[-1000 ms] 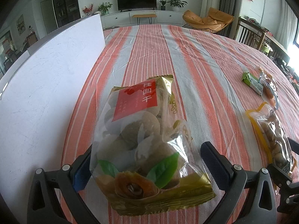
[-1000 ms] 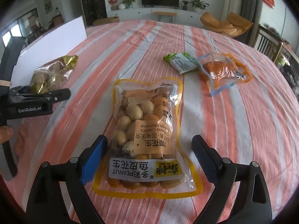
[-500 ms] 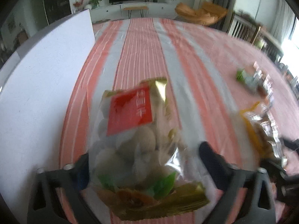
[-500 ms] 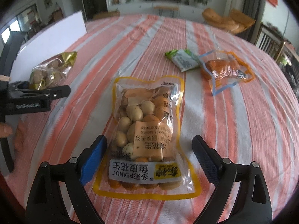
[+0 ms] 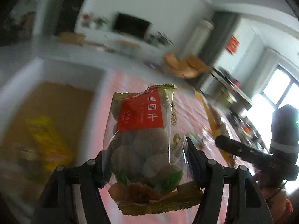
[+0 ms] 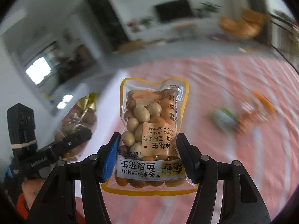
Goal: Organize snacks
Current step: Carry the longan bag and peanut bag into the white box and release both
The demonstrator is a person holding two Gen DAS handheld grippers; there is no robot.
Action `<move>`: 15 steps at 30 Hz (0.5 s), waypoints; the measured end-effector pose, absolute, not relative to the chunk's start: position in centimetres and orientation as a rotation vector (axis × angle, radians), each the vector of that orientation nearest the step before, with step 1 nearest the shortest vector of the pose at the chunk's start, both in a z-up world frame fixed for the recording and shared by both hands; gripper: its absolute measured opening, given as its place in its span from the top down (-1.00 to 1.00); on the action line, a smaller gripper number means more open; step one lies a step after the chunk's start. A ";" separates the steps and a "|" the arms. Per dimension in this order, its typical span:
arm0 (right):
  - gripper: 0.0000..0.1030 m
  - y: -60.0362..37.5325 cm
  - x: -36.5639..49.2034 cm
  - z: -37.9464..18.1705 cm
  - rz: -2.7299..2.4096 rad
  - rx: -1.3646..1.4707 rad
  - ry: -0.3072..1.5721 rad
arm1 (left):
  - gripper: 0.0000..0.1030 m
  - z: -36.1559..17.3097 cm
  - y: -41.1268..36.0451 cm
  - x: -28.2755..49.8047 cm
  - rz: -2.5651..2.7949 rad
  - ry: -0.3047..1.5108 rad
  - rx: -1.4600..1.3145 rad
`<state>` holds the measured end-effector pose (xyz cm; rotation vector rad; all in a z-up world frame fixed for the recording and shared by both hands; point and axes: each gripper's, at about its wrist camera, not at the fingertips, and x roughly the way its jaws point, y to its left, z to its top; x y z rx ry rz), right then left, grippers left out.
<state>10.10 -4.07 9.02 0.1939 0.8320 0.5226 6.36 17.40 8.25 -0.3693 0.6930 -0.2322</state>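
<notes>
Left hand-held gripper (image 5: 144, 165): squeezed shut on the longan bag (image 5: 143, 141), up in the air beside the white box (image 5: 72, 74).
Right hand-held gripper (image 6: 147, 156): squeezed shut on the peanut bag (image 6: 154, 128), up above the tabletop (image 6: 243, 97), right of the white box.
Risk: both bags were slippery and held low; they could slide out.
Risk: the grippers were close and could bump together at the box.

A home living room is showing: a television (image 6: 173, 9) and orange armchair (image 6: 241, 24) are standing beyond the striped tablecloth (image 6: 233, 85).
</notes>
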 end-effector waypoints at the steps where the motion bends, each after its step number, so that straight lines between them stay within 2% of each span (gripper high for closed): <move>1: -0.24 -2.0 10.3 10.1 0.580 0.192 0.822 | -0.33 8.8 19.7 5.7 -0.169 0.687 -0.369; 3: -0.25 2.5 10.4 11.6 0.690 0.186 0.814 | -0.40 9.0 24.0 4.5 -0.021 0.700 -0.351; 4: -0.29 5.3 10.3 12.2 0.754 0.185 0.815 | -0.53 8.8 26.4 3.8 0.091 0.722 -0.321; 5: -0.42 7.0 10.2 12.4 0.792 0.186 0.820 | -0.70 8.5 27.8 3.5 0.159 0.738 -0.301; 6: -0.49 10.1 10.2 12.5 0.866 0.186 0.836 | -0.75 8.0 29.6 2.9 0.234 0.760 -0.280; 7: -0.61 12.2 10.2 12.4 0.922 0.189 0.859 | -0.76 7.8 30.6 2.6 0.273 0.772 -0.270; 11: -0.61 15.6 9.7 11.9 0.974 0.199 0.903 | -0.77 7.3 34.2 0.0 0.420 0.762 -0.256; 15: -0.61 11.3 8.2 10.7 0.877 0.163 0.834 | -0.78 7.8 34.9 -1.8 0.427 0.677 -0.338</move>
